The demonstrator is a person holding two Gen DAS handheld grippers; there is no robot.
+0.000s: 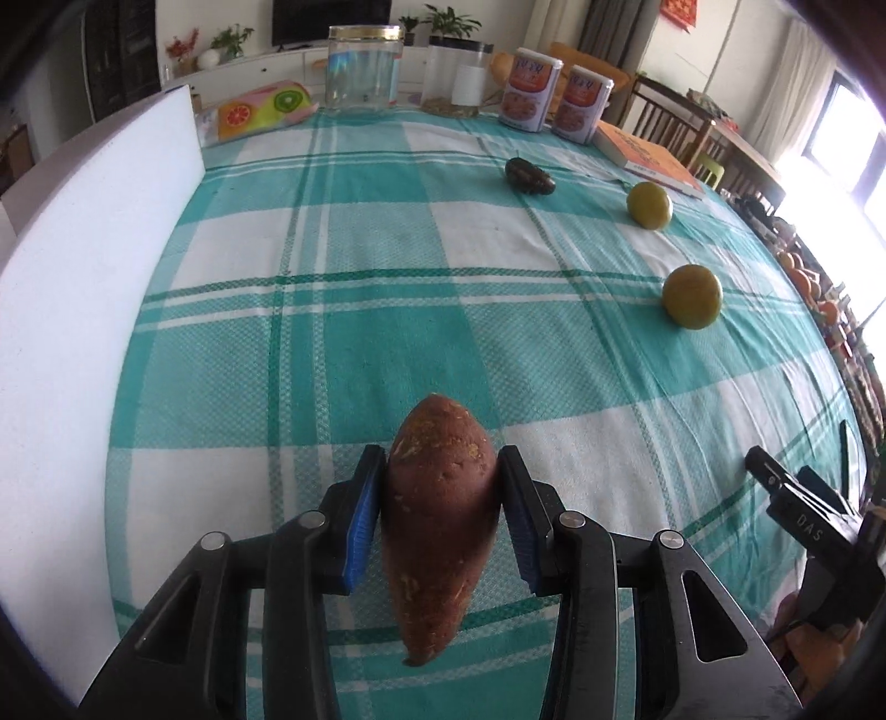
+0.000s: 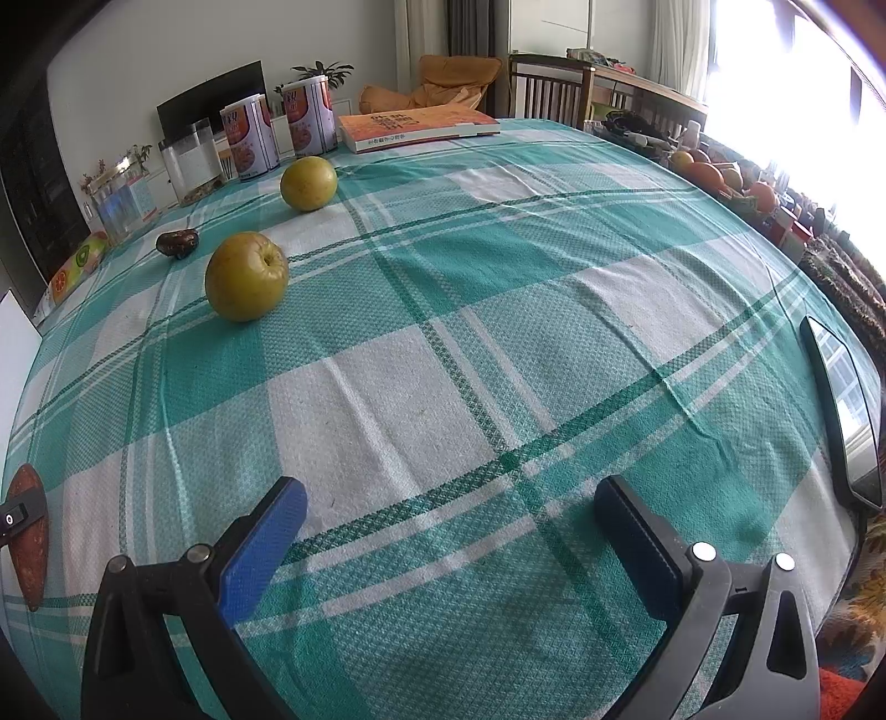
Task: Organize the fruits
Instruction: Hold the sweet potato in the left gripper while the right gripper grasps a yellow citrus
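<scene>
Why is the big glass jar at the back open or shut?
Shut. The glass jar stands upright at the far edge of the table, and a gold lid sits on top of it. It looks empty.

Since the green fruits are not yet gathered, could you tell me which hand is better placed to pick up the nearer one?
Probably the right: the right gripper is open and empty, while the left gripper is shut on the sweet potato. The nearer green fruit lies ahead, to its left.

Table [image 2: 443, 343] under teal-and-white plaid cloth. Lying on it: two yellow-green apples [image 2: 247, 276], dark fruit [image 2: 177, 242], orange book [image 2: 415, 126], two cans [image 2: 307, 115], glass jars [image 1: 364, 67].
</scene>
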